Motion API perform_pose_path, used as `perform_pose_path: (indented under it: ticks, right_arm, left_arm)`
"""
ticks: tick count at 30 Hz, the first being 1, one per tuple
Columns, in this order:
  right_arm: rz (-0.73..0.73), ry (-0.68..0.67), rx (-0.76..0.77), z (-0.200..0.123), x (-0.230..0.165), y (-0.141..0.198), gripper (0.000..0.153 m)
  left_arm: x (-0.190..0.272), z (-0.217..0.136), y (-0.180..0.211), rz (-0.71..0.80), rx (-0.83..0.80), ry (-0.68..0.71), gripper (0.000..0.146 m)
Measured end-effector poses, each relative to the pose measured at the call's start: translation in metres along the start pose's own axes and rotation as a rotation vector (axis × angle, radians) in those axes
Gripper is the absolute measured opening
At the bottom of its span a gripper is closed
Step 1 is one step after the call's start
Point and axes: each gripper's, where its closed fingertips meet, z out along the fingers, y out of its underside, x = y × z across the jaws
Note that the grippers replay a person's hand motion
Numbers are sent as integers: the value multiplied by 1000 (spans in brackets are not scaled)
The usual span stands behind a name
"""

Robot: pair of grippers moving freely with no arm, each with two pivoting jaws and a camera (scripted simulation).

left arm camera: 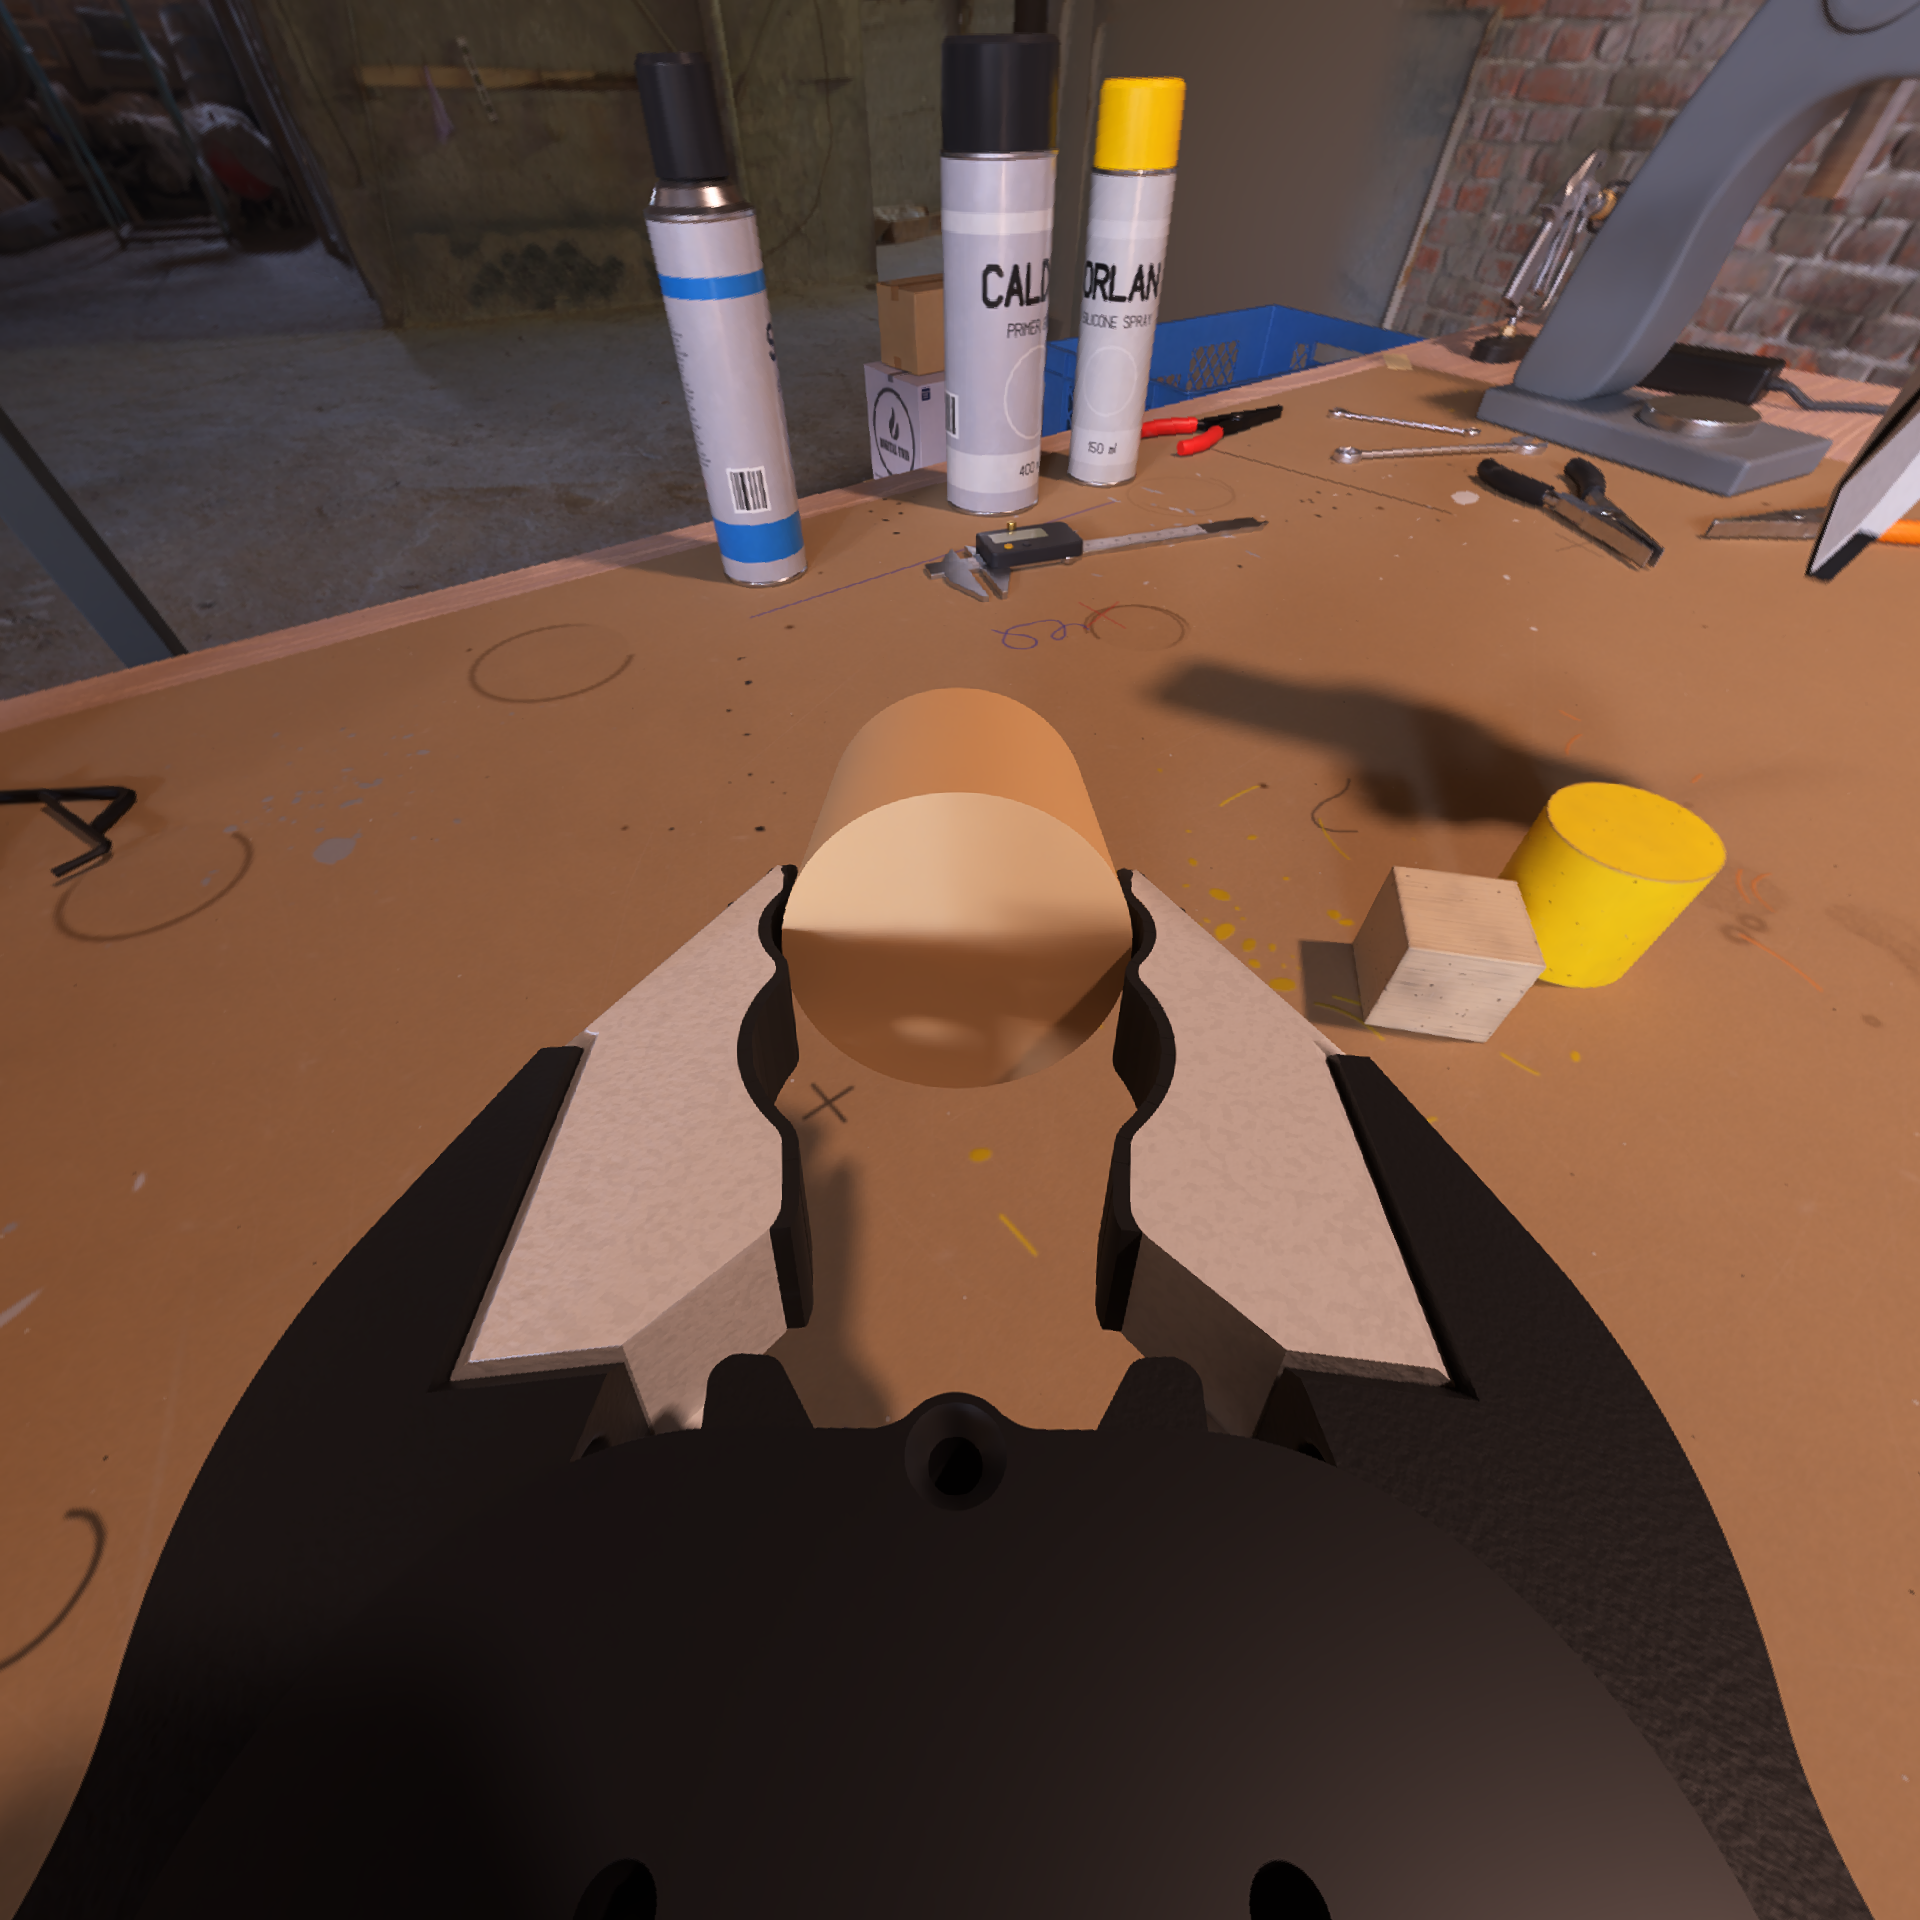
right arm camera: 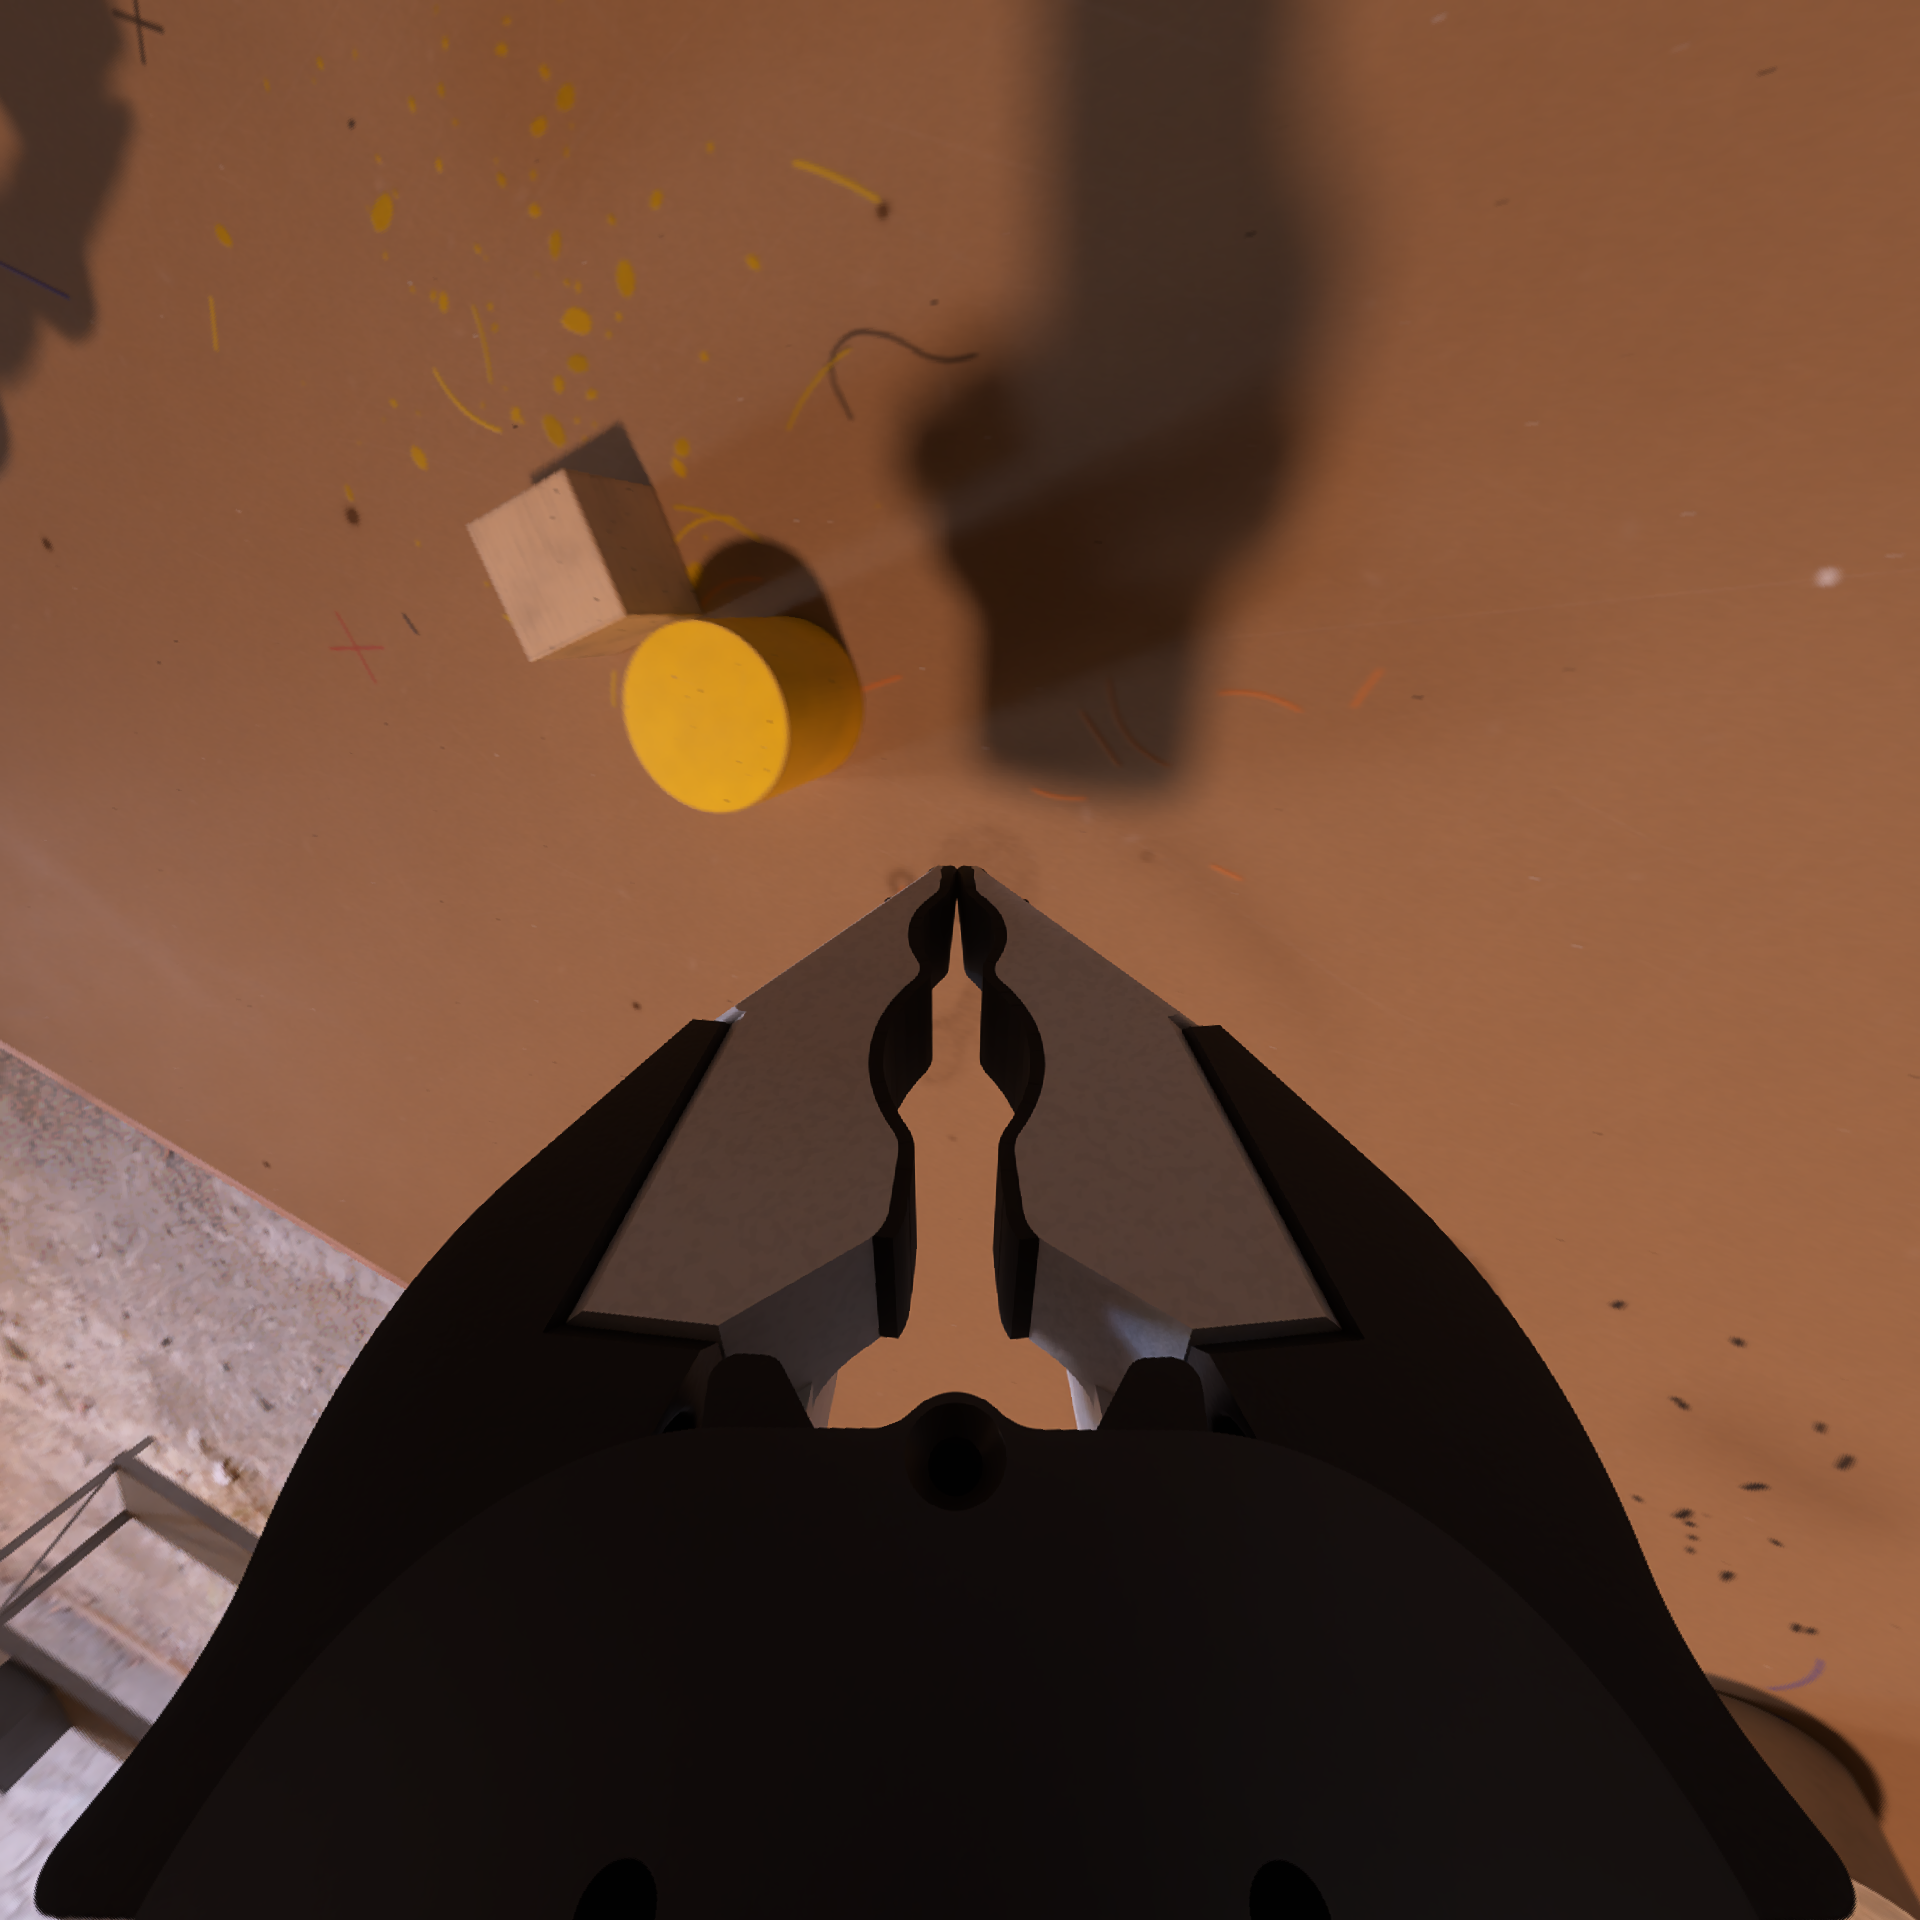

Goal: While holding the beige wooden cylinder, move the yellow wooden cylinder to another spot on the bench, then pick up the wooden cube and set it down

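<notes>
Beige wooden cylinder (left arm camera: 954, 914) sat pinched in my left gripper (left arm camera: 954, 904) above the bench (left arm camera: 416, 1039). Rightward, wooden cube (right arm camera: 577, 561) touched yellow wooden cylinder (right arm camera: 727, 712); my right gripper (right arm camera: 956, 878), fingers pressed together, risked knocking the cube.

The bench (left arm camera: 416, 935) is matt brown board, paint-speckled. The cube (left arm camera: 1444, 951) shows pale wood grain. The yellow cylinder (left arm camera: 1610, 883) looks smoothly painted; the wrenches (left arm camera: 1434, 450) shiny metal.
</notes>
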Motion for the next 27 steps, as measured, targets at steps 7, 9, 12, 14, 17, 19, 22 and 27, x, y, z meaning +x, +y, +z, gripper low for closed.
perform_pose_path:
  ticks: [7, 9, 12, 14, 17, 19, 22, 27]
  right_arm:
    - [10, -110, -85, 44, -56, 0, 0]
    - [-25, -135, -70, 46, -73, -5, 5]
    - [-80, -114, -68, 46, -83, -9, 16]
    - [-96, -101, -63, 44, -81, -11, 19]
    - [-108, -93, -16, 37, -72, -16, 19]
    - [-115, -114, 48, 26, -67, -20, 19]
    - [-151, -162, 175, 7, -62, -25, 19]
    - [-260, -237, 419, -22, -57, -27, 19]
  left_arm:
    - [-11, -8, -5, -51, 30, -21, 60]
    - [-12, -9, -5, -55, 34, -24, 60]
    - [-16, -10, -4, -55, 29, -35, 60]
    - [-19, -9, -2, -51, 21, -46, 60]
    - [-21, -9, 0, -45, 13, -57, 60]
    - [-21, -9, -1, -37, 19, -57, 60]
    - [-20, -8, -1, -20, 26, -55, 60]
    - [-16, -3, -1, 44, 39, -52, 60]
